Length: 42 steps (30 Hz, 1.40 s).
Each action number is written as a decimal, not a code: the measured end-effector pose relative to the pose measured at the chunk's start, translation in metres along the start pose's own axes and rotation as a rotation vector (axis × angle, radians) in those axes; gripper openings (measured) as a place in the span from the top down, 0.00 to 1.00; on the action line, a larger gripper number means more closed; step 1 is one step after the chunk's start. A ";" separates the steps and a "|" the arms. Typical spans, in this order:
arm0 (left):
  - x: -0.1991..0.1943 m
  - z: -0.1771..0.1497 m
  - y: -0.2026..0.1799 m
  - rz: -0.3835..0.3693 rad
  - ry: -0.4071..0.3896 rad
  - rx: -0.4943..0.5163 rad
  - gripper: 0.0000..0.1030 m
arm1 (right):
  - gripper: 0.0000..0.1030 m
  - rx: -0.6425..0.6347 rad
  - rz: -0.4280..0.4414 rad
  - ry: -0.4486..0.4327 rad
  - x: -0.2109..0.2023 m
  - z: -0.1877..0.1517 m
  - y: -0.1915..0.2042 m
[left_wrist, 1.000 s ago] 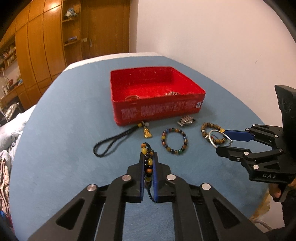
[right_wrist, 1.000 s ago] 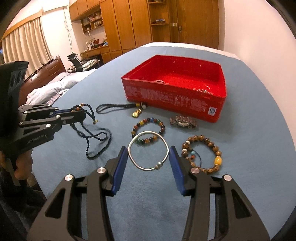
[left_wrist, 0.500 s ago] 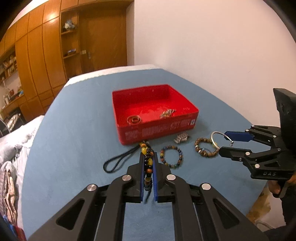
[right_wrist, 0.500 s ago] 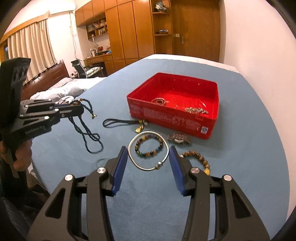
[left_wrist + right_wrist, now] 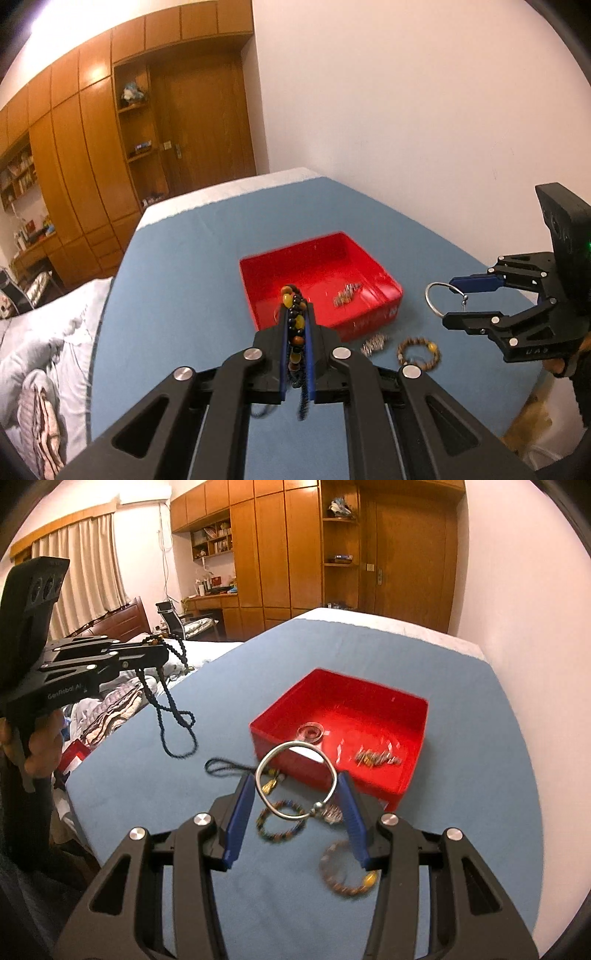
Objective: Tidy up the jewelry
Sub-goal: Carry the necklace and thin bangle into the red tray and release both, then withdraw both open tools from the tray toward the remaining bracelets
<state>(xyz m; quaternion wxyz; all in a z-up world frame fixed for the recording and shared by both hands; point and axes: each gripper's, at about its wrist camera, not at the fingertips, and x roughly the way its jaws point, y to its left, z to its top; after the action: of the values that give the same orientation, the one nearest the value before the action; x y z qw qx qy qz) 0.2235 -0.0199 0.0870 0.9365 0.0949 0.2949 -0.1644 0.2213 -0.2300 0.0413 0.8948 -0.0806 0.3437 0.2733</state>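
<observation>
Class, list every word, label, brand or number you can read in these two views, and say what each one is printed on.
"GenRobot AI": white lettering on the side of the left gripper, seen in the right wrist view.
"DAS": faint raised letters on the body of the right gripper, seen in the left wrist view; the reading is uncertain.
White print and a small logo on the front wall of the red box: too blurred to read.
Nothing else is legible.
</observation>
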 end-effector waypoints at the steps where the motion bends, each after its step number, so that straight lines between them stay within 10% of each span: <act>1: 0.001 0.006 0.002 0.001 0.000 0.002 0.93 | 0.56 0.000 -0.001 0.002 0.000 0.009 -0.006; 19: 0.150 0.099 0.033 -0.006 0.091 -0.019 0.93 | 0.56 0.076 -0.070 0.180 0.127 0.080 -0.094; 37: 0.301 0.023 0.048 -0.027 0.357 -0.086 0.92 | 0.56 0.086 -0.091 0.382 0.234 0.048 -0.116; 42: 0.306 0.012 0.046 -0.015 0.364 -0.077 0.63 | 0.45 0.056 -0.129 0.397 0.237 0.044 -0.115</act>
<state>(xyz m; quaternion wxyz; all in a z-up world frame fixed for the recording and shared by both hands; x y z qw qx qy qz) 0.4832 -0.0578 -0.0779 0.8695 0.0849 0.4660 -0.1400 0.4548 -0.2088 -0.0869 0.8269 -0.1299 0.5149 0.1848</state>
